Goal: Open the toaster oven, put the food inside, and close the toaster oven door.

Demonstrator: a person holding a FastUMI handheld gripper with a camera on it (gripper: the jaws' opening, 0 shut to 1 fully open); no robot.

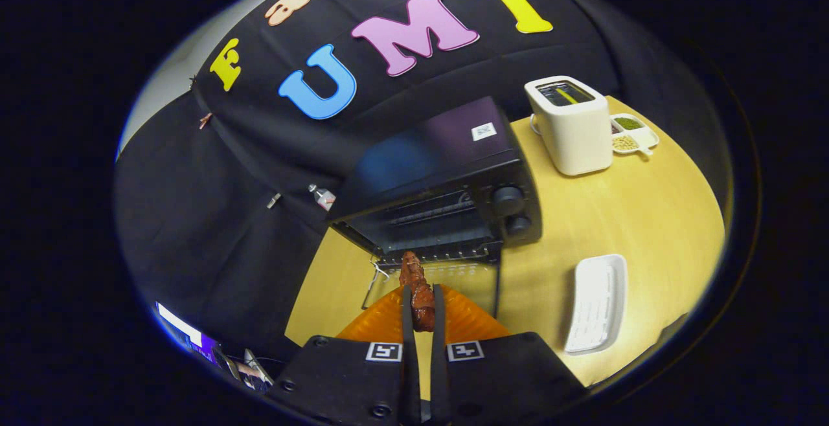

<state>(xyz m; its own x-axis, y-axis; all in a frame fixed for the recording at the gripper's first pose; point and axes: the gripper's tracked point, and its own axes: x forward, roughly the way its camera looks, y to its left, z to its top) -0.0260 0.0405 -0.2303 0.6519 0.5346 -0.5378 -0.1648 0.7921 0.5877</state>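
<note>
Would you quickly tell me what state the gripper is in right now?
Gripper: shut on the brown piece of food, held just in front of the open toaster oven.

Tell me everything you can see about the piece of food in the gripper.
The food is a long, reddish-brown, glazed-looking piece with a knobbly surface, perhaps meat. The gripper is shut on it, a finger pressing each side of its lower part, and its upper end sticks out past the fingertips. It is held lengthwise, pointing toward the toaster oven, just short of the open cavity and over the lowered glass door.
</note>
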